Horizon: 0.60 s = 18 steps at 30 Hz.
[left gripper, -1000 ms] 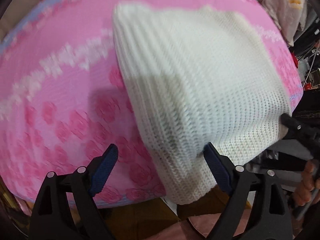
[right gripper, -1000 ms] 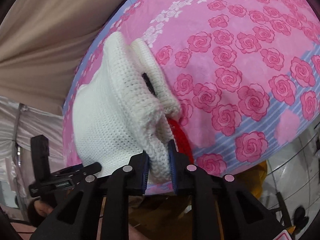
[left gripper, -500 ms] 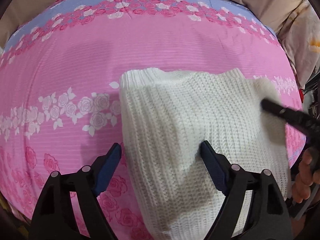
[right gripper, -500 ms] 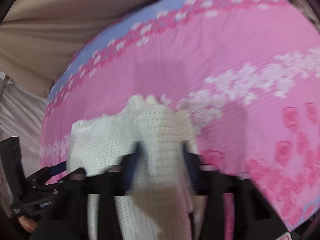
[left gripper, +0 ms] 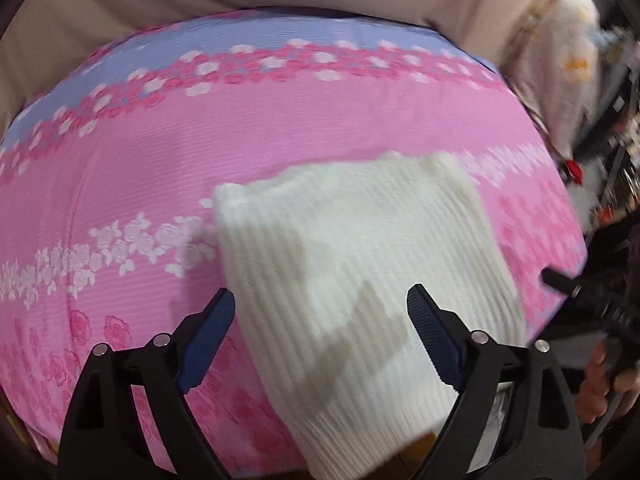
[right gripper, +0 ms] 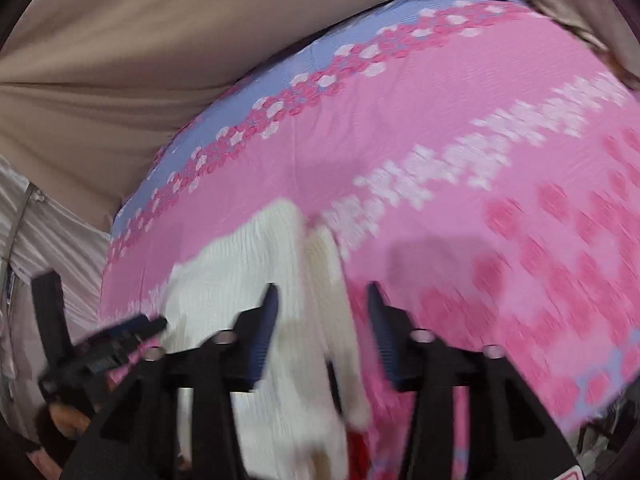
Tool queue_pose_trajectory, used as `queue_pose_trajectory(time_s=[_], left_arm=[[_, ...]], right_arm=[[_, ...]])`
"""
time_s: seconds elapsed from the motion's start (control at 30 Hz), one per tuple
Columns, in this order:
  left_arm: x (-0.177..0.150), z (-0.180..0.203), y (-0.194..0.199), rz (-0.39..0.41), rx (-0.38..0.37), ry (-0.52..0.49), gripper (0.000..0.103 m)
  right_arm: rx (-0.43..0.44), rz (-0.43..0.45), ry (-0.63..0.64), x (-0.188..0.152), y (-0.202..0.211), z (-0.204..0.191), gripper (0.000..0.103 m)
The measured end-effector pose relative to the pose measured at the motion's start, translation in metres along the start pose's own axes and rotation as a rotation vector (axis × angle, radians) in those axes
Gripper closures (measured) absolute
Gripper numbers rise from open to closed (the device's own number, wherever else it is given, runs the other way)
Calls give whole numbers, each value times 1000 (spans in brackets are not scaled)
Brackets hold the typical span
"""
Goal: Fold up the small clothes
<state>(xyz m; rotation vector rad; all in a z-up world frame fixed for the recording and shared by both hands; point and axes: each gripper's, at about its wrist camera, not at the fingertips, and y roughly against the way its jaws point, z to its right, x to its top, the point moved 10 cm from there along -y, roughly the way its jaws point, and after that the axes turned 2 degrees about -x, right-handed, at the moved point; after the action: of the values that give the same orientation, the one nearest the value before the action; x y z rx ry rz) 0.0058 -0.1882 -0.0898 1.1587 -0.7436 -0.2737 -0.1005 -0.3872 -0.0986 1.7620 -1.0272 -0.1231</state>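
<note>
A white ribbed knit garment [left gripper: 352, 272] lies folded on the pink rose-print sheet [left gripper: 160, 184], its near end hanging over the front edge. My left gripper [left gripper: 320, 320] is open above its near part, fingers apart on either side and holding nothing. In the right wrist view the garment [right gripper: 256, 280] lies under and ahead of my right gripper [right gripper: 320, 332], which is open, with the garment's folded right edge between the spread fingers but not clamped. A bit of red [right gripper: 358, 448] shows under the garment's near edge. The right gripper also shows at the left wrist view's right edge [left gripper: 588, 300].
The sheet covers a raised surface with a beige cloth [right gripper: 160, 60] behind it. Cluttered shelves and a pale printed cloth [left gripper: 560, 60] stand at the right. The left gripper shows in the right wrist view [right gripper: 100, 344] at the lower left.
My right gripper has opened and let go of the garment's edge, which now lies flat. Both grippers have pulled back toward the near edge. The left gripper stayed open.
</note>
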Motion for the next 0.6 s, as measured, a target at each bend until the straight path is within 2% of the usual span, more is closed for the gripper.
queue_pose_trajectory(time_s=[0.1, 0.17, 0.23, 0.33, 0.37, 0.43, 0.47, 0.5, 0.53, 0.6], left_arm=[[-12, 33, -8, -37, 1, -90, 18], [-3, 48, -18, -41, 6, -130, 18], [22, 61, -22, -11, -12, -144, 18], [73, 84, -48, 0, -14, -180, 17], [87, 90, -68, -27, 13, -202, 18], [95, 87, -107, -101, 90, -227, 27], [94, 81, -132, -156, 120, -227, 31], [94, 78, -143, -162, 109, -207, 25], [97, 76, -146, -158, 107, -207, 23], [99, 76, -148, -146, 127, -227, 17]], right_arm=[[38, -53, -49, -63, 21, 6, 50], [64, -64, -74, -99, 26, 3, 50], [48, -82, -87, -127, 19, -3, 50], [63, -58, -116, -136, 10, -8, 51], [81, -45, -119, -134, 10, -9, 52], [87, -14, -93, -125, 6, -15, 52], [75, -17, -72, -122, -1, -17, 63], [59, -26, -56, -122, -9, -16, 77], [52, -52, -53, -125, -17, -14, 93], [48, -37, -75, -130, -12, -6, 95]])
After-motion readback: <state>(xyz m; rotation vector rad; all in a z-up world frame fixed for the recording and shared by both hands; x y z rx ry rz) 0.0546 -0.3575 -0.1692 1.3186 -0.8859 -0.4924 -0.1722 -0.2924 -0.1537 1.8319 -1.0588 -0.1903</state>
